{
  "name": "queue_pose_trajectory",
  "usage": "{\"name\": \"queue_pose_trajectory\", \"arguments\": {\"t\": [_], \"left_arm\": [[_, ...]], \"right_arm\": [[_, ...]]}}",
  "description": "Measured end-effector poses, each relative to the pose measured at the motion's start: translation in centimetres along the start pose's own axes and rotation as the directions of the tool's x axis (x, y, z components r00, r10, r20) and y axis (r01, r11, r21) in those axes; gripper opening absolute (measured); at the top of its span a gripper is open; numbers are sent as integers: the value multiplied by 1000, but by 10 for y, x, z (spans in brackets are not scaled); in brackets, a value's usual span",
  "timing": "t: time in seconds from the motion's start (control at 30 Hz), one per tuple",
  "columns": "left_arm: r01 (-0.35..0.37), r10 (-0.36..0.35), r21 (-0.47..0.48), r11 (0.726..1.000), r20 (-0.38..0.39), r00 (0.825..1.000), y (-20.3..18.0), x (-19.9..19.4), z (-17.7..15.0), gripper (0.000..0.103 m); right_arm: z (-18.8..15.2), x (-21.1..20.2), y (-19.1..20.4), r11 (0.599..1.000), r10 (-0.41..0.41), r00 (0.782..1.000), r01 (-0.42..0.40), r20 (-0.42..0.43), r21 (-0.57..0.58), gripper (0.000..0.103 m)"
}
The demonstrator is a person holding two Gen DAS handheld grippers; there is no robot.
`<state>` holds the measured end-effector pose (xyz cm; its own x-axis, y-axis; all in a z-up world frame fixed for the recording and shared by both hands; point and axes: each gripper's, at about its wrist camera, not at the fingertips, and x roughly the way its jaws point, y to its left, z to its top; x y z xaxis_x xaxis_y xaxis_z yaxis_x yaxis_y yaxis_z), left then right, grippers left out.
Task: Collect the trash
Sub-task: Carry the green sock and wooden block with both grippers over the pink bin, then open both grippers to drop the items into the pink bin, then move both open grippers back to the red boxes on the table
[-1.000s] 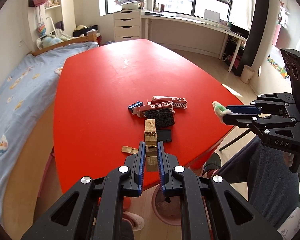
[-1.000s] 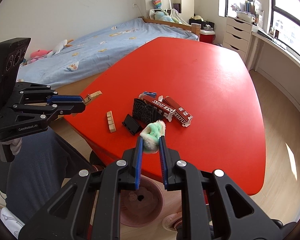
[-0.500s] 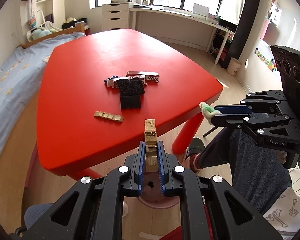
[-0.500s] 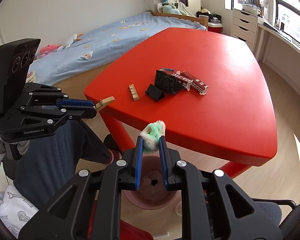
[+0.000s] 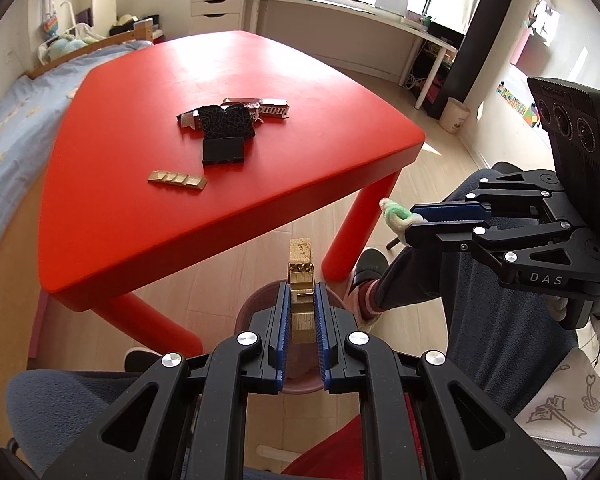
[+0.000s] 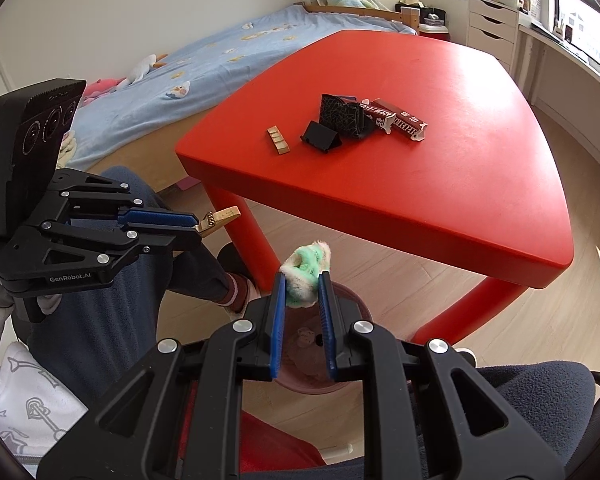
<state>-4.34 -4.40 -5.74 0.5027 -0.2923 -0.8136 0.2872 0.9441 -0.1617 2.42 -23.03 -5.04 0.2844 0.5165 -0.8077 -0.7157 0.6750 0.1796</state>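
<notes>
My left gripper (image 5: 302, 312) is clamped on a wooden clothespin (image 5: 301, 280), rigid and light, gripped across its flat sides. My right gripper (image 6: 303, 300) is clamped on a green-and-white fluffy scrap (image 6: 306, 270), soft and compressible. Both hang above the pink bin (image 6: 352, 312) on the floor. I judge neither fragile; both should drop freely on release.

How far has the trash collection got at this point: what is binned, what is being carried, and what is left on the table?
Done: something small already lies in the pink bin. In hand: the left gripper is shut on a gold wrapper piece and the right gripper on a green-and-white fluffy scrap, both above the bin. Left on the red table: a gold strip, black packaging and red-brown cartons.
</notes>
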Motion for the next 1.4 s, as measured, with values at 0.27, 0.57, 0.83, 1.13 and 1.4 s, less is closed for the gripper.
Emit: {"name": "queue_pose_trajectory", "arguments": {"t": [0.27, 0.57, 0.83, 1.13, 1.4], "left_arm": [[11, -11, -17, 1000, 4, 1000, 3, 1, 0, 58], [-44, 46, -74, 996, 36, 998, 17, -3, 0, 95], [-49, 53, -90, 995, 37, 998, 20, -4, -1, 95], [-43, 48, -96, 994, 46, 998, 23, -8, 2, 95], [-32, 37, -99, 995, 53, 998, 23, -10, 7, 95]], "right_arm": [[-1, 3, -5, 1000, 11, 1000, -11, -6, 17, 61], [-2, 3, -12, 998, -43, 999, 43, -1, 47, 97], [-4, 7, -14, 998, -36, 999, 37, -10, 58, 98], [-3, 6, -15, 998, -29, 1000, 30, -9, 57, 98], [1, 3, -16, 998, -20, 1000, 21, -3, 56, 98]]}}
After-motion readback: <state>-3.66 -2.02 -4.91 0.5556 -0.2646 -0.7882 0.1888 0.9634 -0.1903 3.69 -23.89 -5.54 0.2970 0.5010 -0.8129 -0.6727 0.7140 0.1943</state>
